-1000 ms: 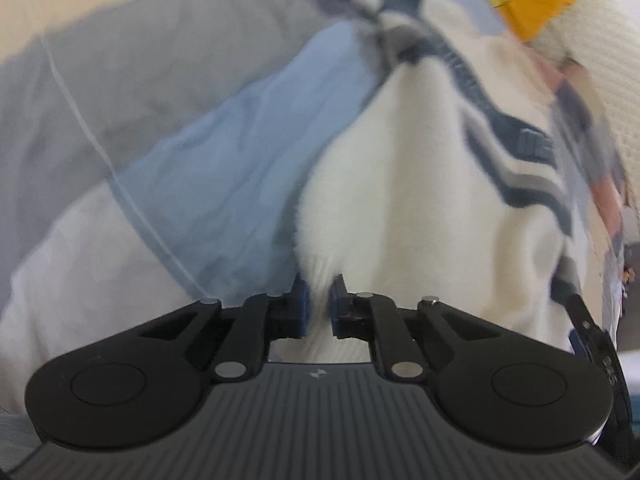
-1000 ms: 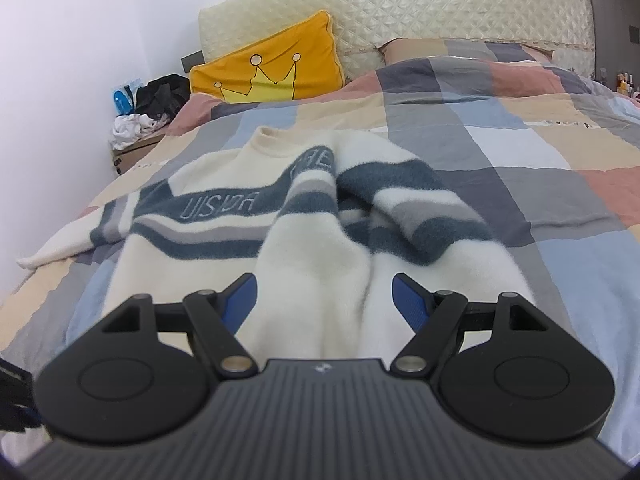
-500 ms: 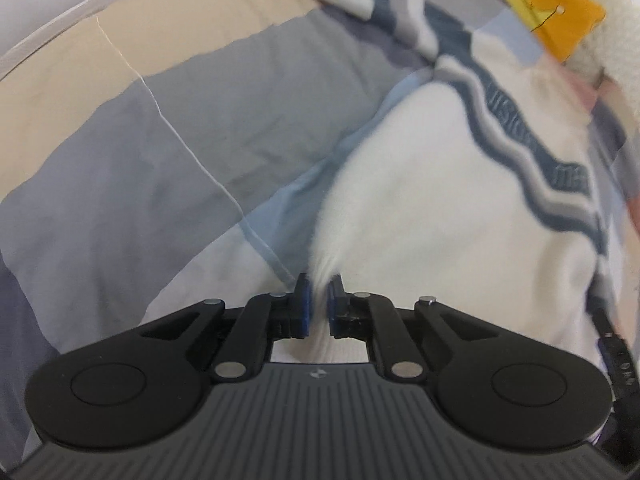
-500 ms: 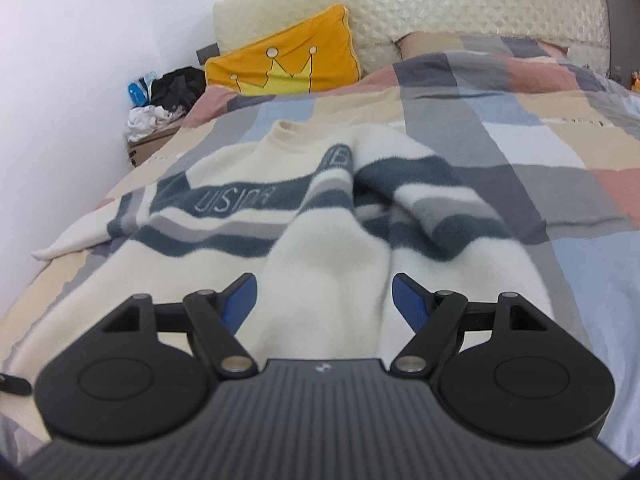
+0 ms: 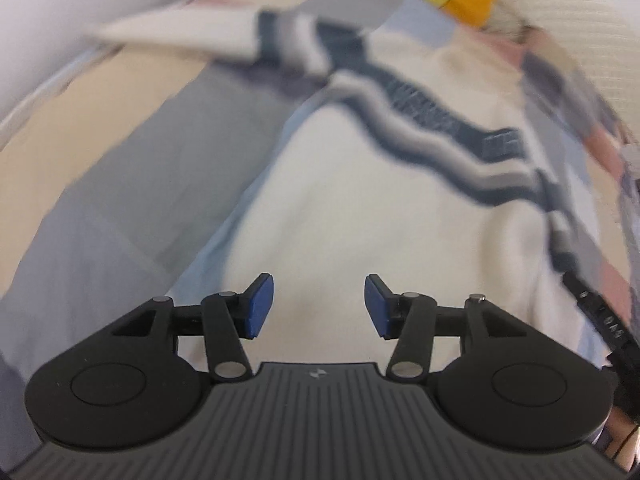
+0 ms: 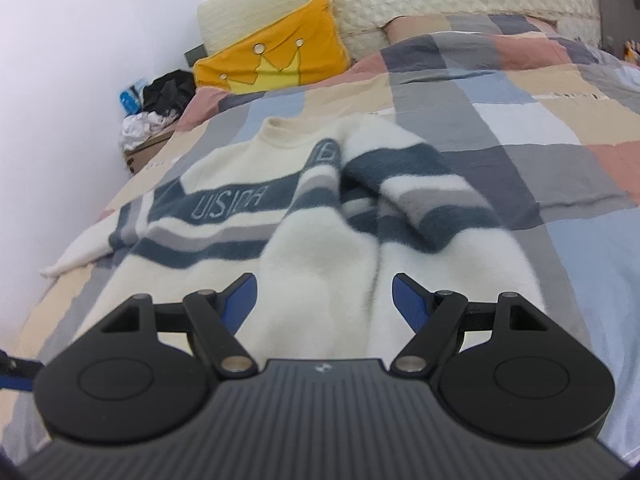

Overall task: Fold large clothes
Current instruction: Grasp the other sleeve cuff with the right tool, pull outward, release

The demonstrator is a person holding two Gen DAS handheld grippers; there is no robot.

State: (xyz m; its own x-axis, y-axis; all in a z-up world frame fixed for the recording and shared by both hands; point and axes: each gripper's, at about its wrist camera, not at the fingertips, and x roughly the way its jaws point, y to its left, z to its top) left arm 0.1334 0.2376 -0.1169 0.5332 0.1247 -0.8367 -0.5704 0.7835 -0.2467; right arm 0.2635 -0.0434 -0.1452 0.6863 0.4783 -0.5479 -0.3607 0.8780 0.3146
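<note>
a yellow crown pillow [image 6: 276, 56] leans on the quilted headboard [image 6: 440, 4] above a checked bedspread [image 6: 520, 128].

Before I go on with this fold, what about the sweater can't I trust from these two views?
- Sweater hem: hidden under each gripper body in both views.
- Right sleeve end: right wrist view, lost in the bunched folds.
- Chest lettering: too blurred to read.
- Left wrist view: motion blur smears the sleeve; left gripper has just been opening, nothing between its pads.

Pale lettering reading roughly "UISIOA", upside down to the right wrist camera, on the dark blue chest band of the cream fluffy striped sweater [image 6: 224, 204], further letters by its collar partly folded under and unreadable, left wrist view too blurred to read
</note>
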